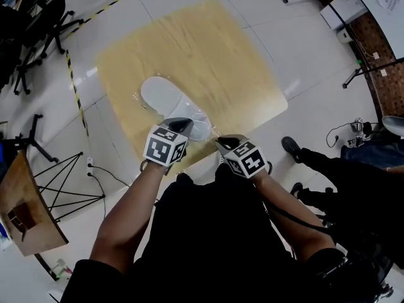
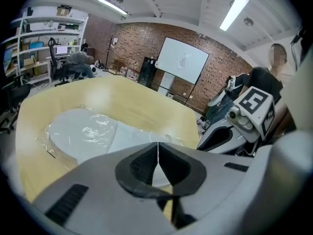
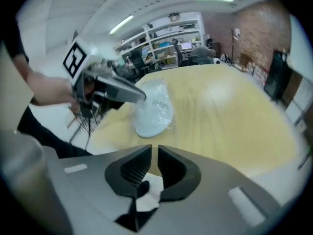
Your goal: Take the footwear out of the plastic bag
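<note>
A white slipper [image 1: 163, 96] lies sealed in a clear plastic bag [image 1: 201, 126] on the pale wooden table [image 1: 208, 49]. My left gripper [image 1: 179, 126] sits at the bag's near end, jaws shut, with clear film caught between them. In the left gripper view [image 2: 157, 153] the bagged slipper [image 2: 83, 131] stretches away to the left. My right gripper [image 1: 221, 143] hovers just right of the bag's near corner. In the right gripper view [image 3: 152, 155] its jaws stand a narrow slit apart with nothing between them. The bag [image 3: 154, 106] lies beyond, with the left gripper [image 3: 141, 96] at its edge.
The table's near edge [image 1: 189, 160] runs right under both grippers. Office chairs [image 1: 38, 36] and a folding stand [image 1: 63, 182] are on the floor at left. A bystander's shoes [image 1: 291, 147] are at right. Yellow-black tape [image 1: 74, 87] marks the floor.
</note>
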Action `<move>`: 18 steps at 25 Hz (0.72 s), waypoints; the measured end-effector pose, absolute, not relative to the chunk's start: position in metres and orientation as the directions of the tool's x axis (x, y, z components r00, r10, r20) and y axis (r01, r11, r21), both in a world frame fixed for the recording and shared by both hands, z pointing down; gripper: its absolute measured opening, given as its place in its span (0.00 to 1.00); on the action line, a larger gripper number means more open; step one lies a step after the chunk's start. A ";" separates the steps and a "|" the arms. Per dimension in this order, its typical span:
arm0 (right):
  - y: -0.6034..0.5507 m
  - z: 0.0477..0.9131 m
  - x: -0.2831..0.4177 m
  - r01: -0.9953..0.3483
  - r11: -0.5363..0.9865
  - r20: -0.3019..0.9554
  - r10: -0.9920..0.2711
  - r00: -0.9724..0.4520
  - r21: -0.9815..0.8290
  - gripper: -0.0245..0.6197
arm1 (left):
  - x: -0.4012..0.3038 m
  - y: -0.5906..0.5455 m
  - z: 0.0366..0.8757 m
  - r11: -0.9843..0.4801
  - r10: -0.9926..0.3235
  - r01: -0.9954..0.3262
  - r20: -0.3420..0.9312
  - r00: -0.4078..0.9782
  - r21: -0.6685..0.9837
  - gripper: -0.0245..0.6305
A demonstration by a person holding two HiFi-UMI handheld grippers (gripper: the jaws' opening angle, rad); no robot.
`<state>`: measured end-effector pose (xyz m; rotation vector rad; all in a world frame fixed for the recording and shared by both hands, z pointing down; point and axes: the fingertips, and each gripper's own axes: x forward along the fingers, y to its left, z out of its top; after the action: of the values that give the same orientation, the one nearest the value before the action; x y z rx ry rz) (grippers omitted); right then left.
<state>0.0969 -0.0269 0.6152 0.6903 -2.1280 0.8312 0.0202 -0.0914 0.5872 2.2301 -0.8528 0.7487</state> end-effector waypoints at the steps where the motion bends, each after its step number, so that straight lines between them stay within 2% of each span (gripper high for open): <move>1: -0.029 0.613 0.091 -0.690 0.573 0.738 -0.204 -0.643 -0.443 0.13 | 0.020 -0.091 0.586 -0.585 -0.373 -0.728 0.679 0.632 0.357 0.06; 4: -0.044 0.615 0.089 -0.672 0.358 0.637 -0.229 -0.736 -0.648 0.22 | 0.025 -0.090 0.579 -0.569 -0.376 -0.727 0.665 0.645 0.383 0.06; 9: -0.058 0.621 0.083 -0.623 0.176 0.574 -0.261 -0.776 -0.762 0.24 | 0.032 -0.084 0.574 -0.588 -0.360 -0.702 0.647 0.672 0.402 0.06; 13: -0.057 0.616 0.085 -0.614 0.212 0.566 -0.247 -0.787 -0.761 0.16 | 0.034 -0.080 0.570 -0.600 -0.378 -0.703 0.639 0.670 0.382 0.07; 15: -0.054 0.611 0.094 -0.603 0.239 0.556 -0.238 -0.796 -0.761 0.13 | 0.024 -0.085 0.556 -0.613 -0.430 -0.707 0.602 0.672 0.352 0.19; 18: -0.051 0.612 0.111 -0.602 0.241 0.560 -0.225 -0.798 -0.761 0.13 | -0.022 -0.099 0.536 -0.582 -0.541 -0.753 0.545 0.641 0.308 0.20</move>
<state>0.1109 -0.0507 0.6119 0.7636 -2.1856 1.5744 -0.0220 -0.0990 0.5359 2.3422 -1.0087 0.5422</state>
